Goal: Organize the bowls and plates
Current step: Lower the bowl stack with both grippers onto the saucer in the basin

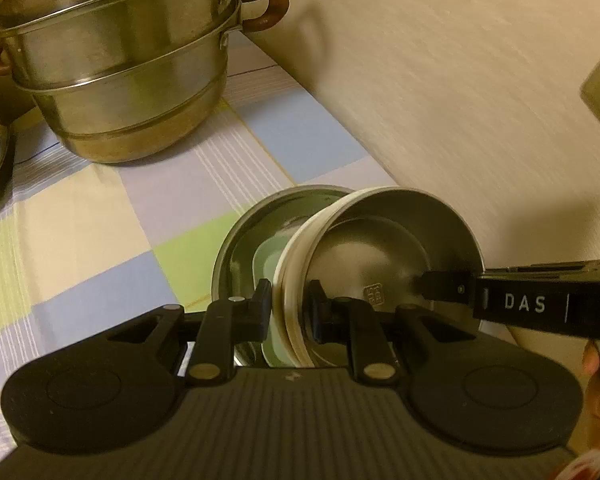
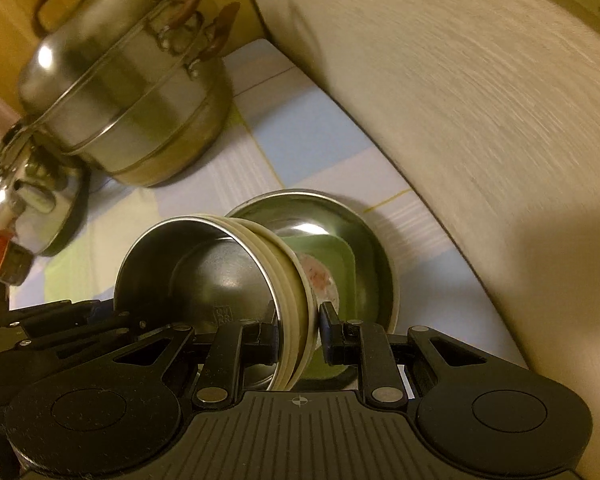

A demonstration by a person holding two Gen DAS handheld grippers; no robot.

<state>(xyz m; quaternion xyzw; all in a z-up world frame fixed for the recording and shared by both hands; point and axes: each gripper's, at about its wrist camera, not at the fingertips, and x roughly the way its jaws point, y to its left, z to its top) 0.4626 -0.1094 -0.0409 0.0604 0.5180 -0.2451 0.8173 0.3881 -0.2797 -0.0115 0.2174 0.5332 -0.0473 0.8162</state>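
Bowls: we see a stack of round steel bowls with cream outer walls [image 1: 384, 264], tipped toward us so the mouth faces the cameras, carried between both tools.
Position: stack sits at 6 o'clock in both wrist views, above a wide shallow steel dish [image 1: 252, 236] that holds a pale green squarish plate [image 1: 266, 268]; we cannot tell whether the stack touches either.
Left gripper [image 1: 290, 304]: narrow, jaws clamped across the stacked rims on the near side, one pad outside, one inside.
Right gripper [image 2: 300, 330]: narrow, pinching the opposite rim the same way; in the left view its body enters from 3 o'clock.
Surroundings: tiered stainless steamer pot with brown handles [image 1: 116, 76] at 11 o'clock on a pastel checked cloth [image 1: 100, 208]; shiny steel kettle [image 2: 32, 208] at 9 o'clock in the right view; pale textured wall [image 1: 460, 80] from 1 to 3 o'clock.
Risk 1: we judge the inner bowls could slide out of the tilted stack, since only rims are pinched.
Risk 2: uneven motion of the two hands could twist the stack and break one grip.
Risk 3: lowering off-centre could strike the green plate's edge or the dish rim and knock them.
Writing: "DAS" in white on the right tool's body; a small square stamp on the inner bowl's floor, unreadable.
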